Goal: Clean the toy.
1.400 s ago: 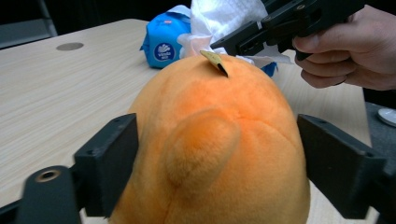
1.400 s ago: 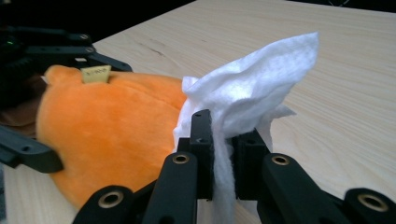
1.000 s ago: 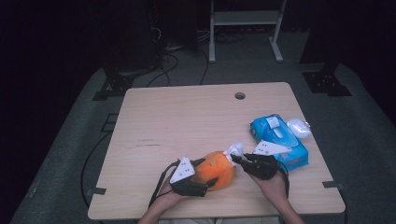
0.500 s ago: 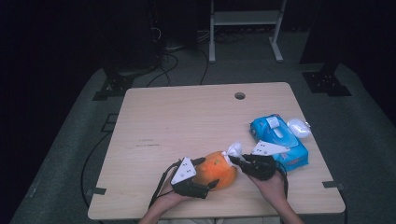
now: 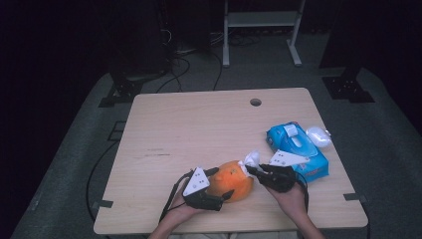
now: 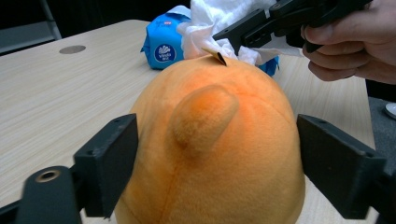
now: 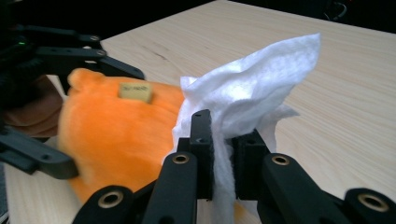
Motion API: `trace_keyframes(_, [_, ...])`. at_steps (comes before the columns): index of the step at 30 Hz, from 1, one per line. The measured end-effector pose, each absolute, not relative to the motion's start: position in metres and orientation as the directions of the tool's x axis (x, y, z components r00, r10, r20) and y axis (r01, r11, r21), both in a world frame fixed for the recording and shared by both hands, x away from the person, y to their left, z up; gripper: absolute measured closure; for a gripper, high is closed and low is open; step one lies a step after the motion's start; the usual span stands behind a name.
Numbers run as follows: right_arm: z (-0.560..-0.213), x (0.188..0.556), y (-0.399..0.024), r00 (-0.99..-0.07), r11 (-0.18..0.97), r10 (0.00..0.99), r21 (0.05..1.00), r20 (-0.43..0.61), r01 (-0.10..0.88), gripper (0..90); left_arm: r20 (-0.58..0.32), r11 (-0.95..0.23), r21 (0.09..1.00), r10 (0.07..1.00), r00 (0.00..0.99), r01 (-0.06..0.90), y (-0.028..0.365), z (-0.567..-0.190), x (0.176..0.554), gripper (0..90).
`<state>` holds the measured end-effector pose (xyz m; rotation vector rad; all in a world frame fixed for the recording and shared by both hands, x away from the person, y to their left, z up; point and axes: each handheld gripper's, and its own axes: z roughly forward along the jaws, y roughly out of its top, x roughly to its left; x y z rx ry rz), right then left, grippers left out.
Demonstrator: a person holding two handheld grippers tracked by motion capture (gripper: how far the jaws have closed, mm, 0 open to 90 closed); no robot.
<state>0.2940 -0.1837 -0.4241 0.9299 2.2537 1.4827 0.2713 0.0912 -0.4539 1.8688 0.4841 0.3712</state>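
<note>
Beside the orange plush toy, right gripper pinches white tissue.

1. The high view is dim: the table is lit softly from above, and the floor beyond it falls to near black.
2. Shadows on the table are faint and short, with no glare on the wood.
3. In the left gripper view the orange plush toy is sharp and evenly lit; the table behind it softens with distance.
4. In the right gripper view the white tissue is bright, nearly washed out, and the plush toy beside it is slightly blurred.
</note>
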Motion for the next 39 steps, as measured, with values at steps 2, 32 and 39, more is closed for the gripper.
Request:
trace_keyframes(2, [-0.421,0.292,-0.182,-0.756,0.270,0.648,0.898,0.098,0.348,79.9,0.025,-0.309,0.939,0.497,0.867,0.150,0.092,-0.455,0.272,14.6])
trace_keyframes(32, [-0.397,0.266,-0.167,-0.800,0.226,0.598,0.946,0.053,0.232,80.3,0.006,-0.278,0.945,0.537,0.844,0.171,0.089,-0.437,0.267,42.0])
trace_keyframes(39, [-0.411,0.278,-0.183,-0.752,0.173,0.644,0.932,0.138,0.318,80.5,-0.049,-0.232,0.951,0.538,0.842,0.203,0.093,-0.423,0.267,44.8])
